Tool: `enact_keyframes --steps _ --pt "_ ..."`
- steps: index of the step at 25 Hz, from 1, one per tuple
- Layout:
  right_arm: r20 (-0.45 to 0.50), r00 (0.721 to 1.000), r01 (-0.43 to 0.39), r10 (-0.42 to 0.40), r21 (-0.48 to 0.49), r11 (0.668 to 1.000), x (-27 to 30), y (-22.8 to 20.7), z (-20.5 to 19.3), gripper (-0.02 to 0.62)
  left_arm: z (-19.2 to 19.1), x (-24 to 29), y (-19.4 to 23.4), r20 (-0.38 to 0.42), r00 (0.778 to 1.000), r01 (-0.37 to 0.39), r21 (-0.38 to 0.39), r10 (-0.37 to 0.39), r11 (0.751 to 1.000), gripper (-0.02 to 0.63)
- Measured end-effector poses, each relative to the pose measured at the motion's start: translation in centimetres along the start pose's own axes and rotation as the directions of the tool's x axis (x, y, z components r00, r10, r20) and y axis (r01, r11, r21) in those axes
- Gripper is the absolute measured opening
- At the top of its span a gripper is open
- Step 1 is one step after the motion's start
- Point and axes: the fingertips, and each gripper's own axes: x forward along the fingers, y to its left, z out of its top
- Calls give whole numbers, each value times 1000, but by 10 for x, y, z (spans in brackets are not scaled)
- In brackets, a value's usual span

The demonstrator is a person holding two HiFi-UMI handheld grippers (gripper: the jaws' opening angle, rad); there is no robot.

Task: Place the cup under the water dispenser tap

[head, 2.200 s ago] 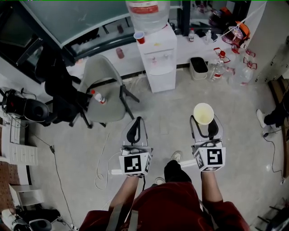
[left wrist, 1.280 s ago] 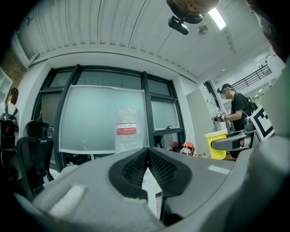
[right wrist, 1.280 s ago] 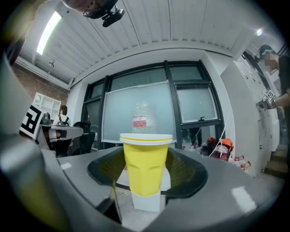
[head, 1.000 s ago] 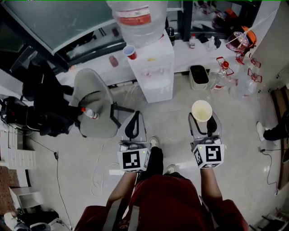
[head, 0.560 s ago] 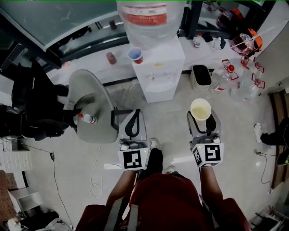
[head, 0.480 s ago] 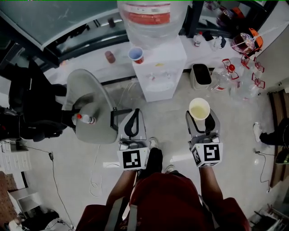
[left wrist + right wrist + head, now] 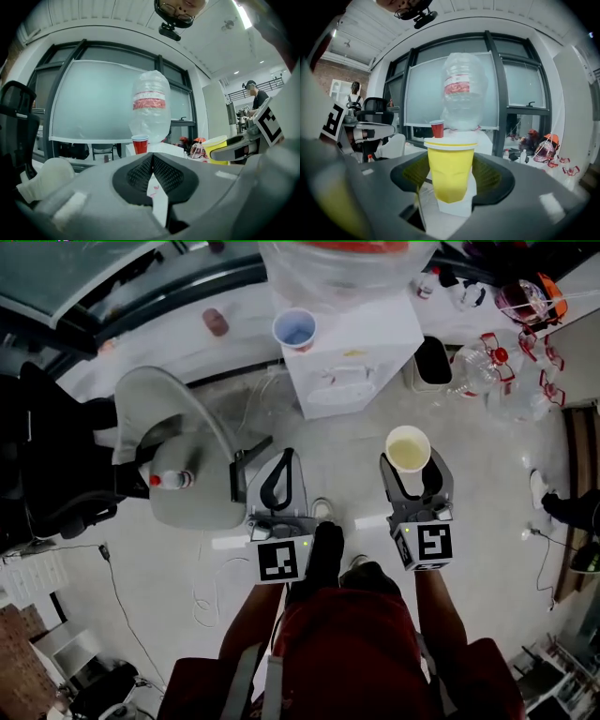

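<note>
A yellow paper cup [image 7: 408, 448] stands upright between the pads of my right gripper [image 7: 410, 467], which is shut on it; in the right gripper view the cup [image 7: 450, 171] fills the middle. The white water dispenser [image 7: 352, 362] stands straight ahead, its big bottle [image 7: 464, 93] on top and its taps [image 7: 339, 374] on the front face. A red cup [image 7: 294, 329] sits on the dispenser's top left corner. My left gripper [image 7: 277, 479] is shut on nothing, level with the right one; its pads [image 7: 140, 171] meet in the left gripper view.
A grey chair [image 7: 178, 456] with a small bottle [image 7: 169, 478] on its seat stands left of the dispenser, a black office chair [image 7: 47, 456] further left. Right of the dispenser are a black bin [image 7: 433, 360] and several plastic bottles [image 7: 497, 381]. Someone's shoe [image 7: 562, 507] shows at far right.
Both grippers have come forward toward the dispenser, which now sits closer and larger in the head view. The yellow cup stays gripped in the right gripper.
</note>
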Motion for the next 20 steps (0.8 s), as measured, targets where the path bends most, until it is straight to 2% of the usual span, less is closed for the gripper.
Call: enact_keyframes --steps 11,15,20 --pt "-101 995 8 -9 -6 1000 58 1 -104 278 -96 39 8 -72 996 58 -18 -59 998 6" --pt "-131 991 -2 3 6 1000 75 -3 -146 278 -136 46 8 -106 994 33 -51 -38 998 6" --pt "-154 988 -18 19 4 1000 99 -11 -196 278 -188 55 5 -133 991 17 -49 -24 999 6"
